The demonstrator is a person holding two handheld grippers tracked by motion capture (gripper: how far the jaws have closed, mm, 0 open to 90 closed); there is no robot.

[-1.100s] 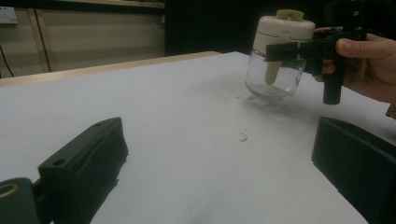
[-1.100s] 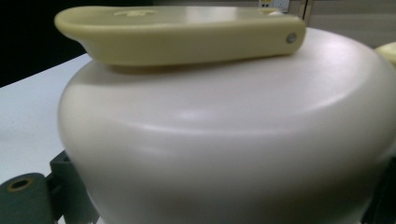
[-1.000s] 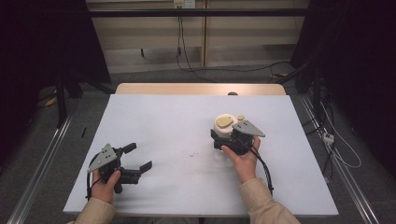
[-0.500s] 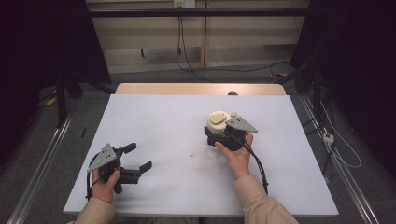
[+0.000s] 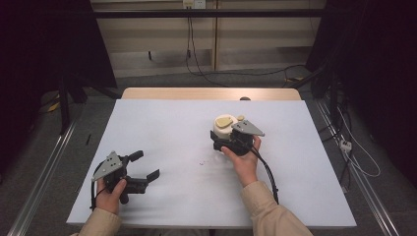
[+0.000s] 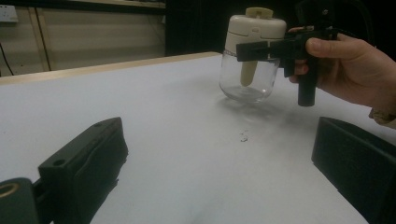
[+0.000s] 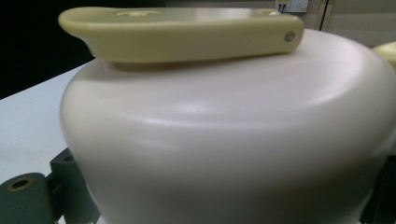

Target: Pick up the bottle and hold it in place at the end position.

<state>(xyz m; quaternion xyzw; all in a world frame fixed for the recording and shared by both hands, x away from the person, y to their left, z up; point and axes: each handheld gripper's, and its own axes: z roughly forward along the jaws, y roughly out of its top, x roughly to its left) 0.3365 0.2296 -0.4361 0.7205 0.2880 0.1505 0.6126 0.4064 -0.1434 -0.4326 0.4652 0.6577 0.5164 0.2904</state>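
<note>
High view: my right gripper (image 5: pixel 223 141) is clamped on the glass jar (image 5: pixel 224 129), right of frame centre on the table (image 5: pixel 162 128). My left gripper (image 5: pixel 145 165), lower left, gapes wide, holding nothing.

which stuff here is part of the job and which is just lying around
In the job:
glass jar with cream lid, gripped by the right gripper
left gripper, open, resting apart on the table

Lying about:
small speck on the table
cables on the floor behind
</note>
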